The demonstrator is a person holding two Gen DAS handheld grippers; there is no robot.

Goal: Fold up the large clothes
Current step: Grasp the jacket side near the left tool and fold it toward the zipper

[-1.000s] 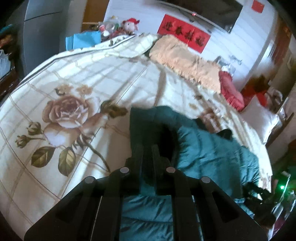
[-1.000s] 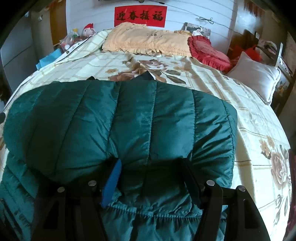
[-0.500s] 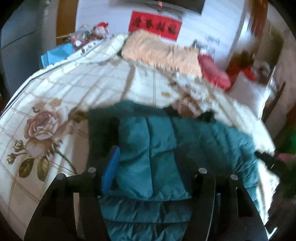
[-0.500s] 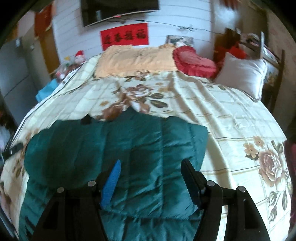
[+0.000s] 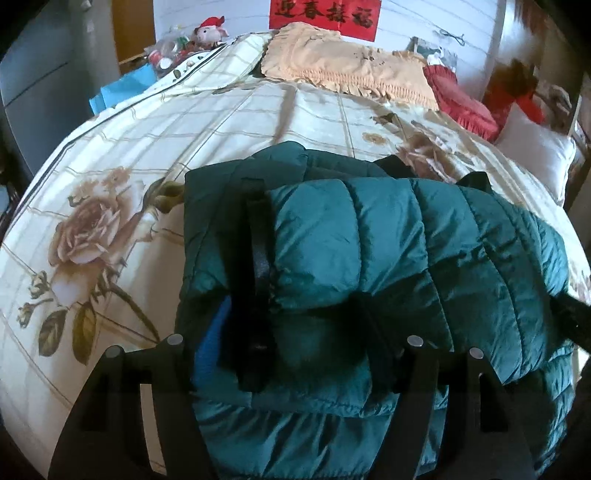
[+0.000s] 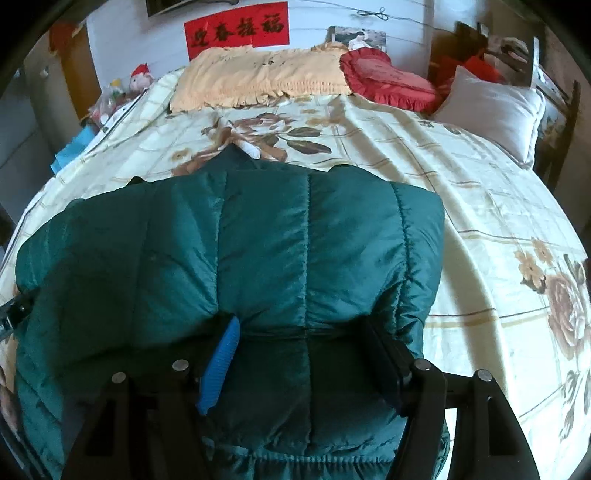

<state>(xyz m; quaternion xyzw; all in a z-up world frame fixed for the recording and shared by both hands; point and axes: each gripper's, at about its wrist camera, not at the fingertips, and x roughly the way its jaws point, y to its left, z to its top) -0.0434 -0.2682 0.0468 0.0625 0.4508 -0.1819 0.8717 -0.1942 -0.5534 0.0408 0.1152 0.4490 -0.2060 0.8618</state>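
A dark teal quilted puffer jacket (image 5: pixel 388 243) lies folded over on the floral bed cover (image 5: pixel 110 206). A black strip (image 5: pixel 258 258) runs down its left side. My left gripper (image 5: pixel 295 325) hangs low over the jacket's near left part, its jaws opening, with a padded fold between the fingers and the blue pad (image 5: pixel 210 347) off the cloth. My right gripper (image 6: pixel 301 325) is open over the same jacket (image 6: pixel 258 251), near the edge of the top fold, its blue pad (image 6: pixel 221 362) free.
At the head of the bed lie a peach frilled blanket (image 6: pixel 258 77), a red heart cushion (image 6: pixel 388 81) and a white pillow (image 6: pixel 495 107). Plush toys (image 5: pixel 210 31) and a blue bag (image 5: pixel 125 86) sit at the far left. Bare cover stretches on the jacket's right (image 6: pixel 498 258).
My left gripper let go of the jacket, its jaws spreading wide, and it swung right and lower over the folded jacket. My right gripper stayed spread while its view shifted over the jacket.
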